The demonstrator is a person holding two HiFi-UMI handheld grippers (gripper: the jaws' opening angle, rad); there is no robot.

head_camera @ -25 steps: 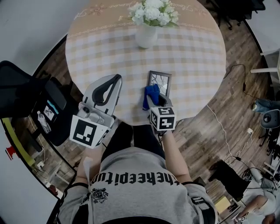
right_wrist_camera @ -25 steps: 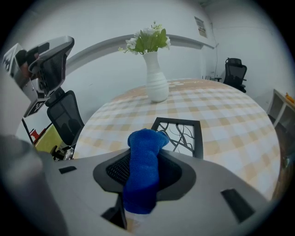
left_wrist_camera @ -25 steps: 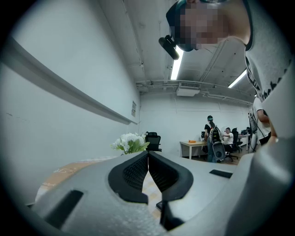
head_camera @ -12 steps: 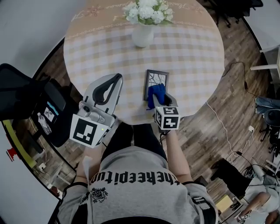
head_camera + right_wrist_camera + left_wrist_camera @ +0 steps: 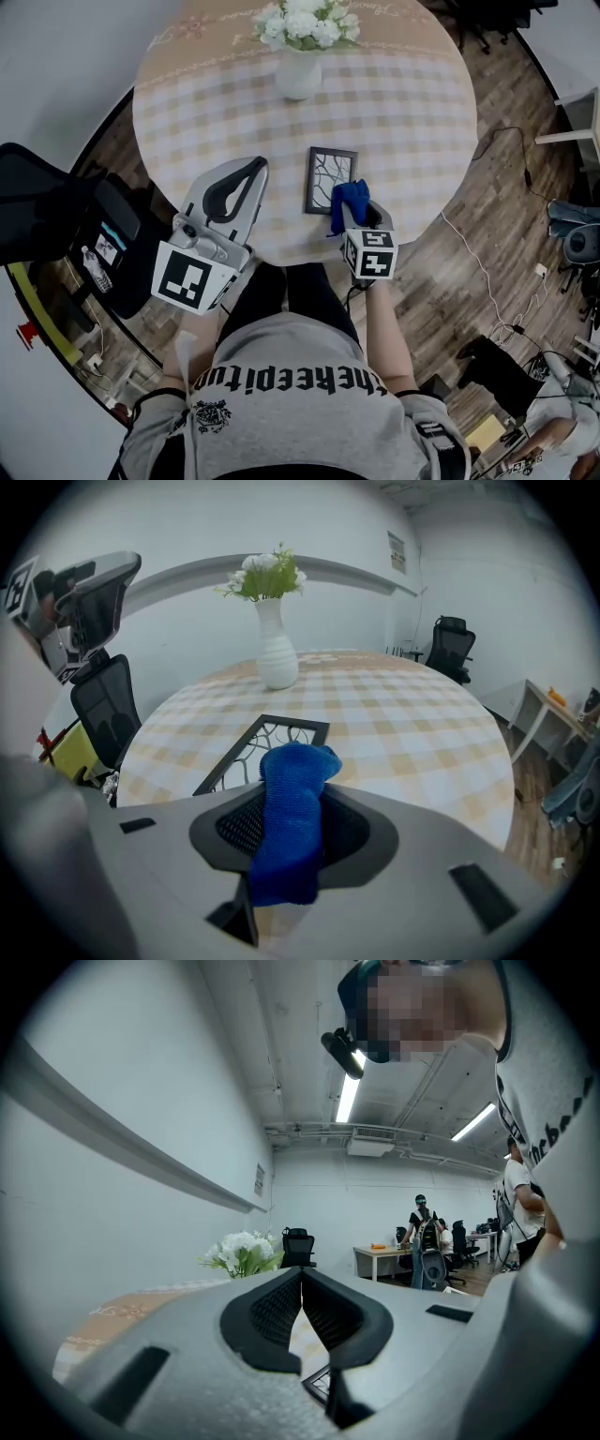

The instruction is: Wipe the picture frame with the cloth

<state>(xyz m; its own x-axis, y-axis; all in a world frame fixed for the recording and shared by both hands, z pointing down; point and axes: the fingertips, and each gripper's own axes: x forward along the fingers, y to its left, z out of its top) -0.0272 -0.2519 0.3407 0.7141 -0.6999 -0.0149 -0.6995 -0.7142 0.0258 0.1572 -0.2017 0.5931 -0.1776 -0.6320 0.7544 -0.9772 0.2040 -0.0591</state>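
Frame (image 5: 330,173) by table's (image 5: 412,112) front edge, cloth (image 5: 349,197) clamped in right gripper (image 5: 356,214).
Left gripper (image 5: 251,169) was closed, empty; unheld frame could slide off.

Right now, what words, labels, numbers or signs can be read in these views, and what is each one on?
"thekeepit...": print on the person's shirt, distorted, with its ends lost in folds.
Cursive script on the tablecloth border: too small to read.
Wall sign: too blurred to read.
Marker cubes: black and white square patterns only, no words.
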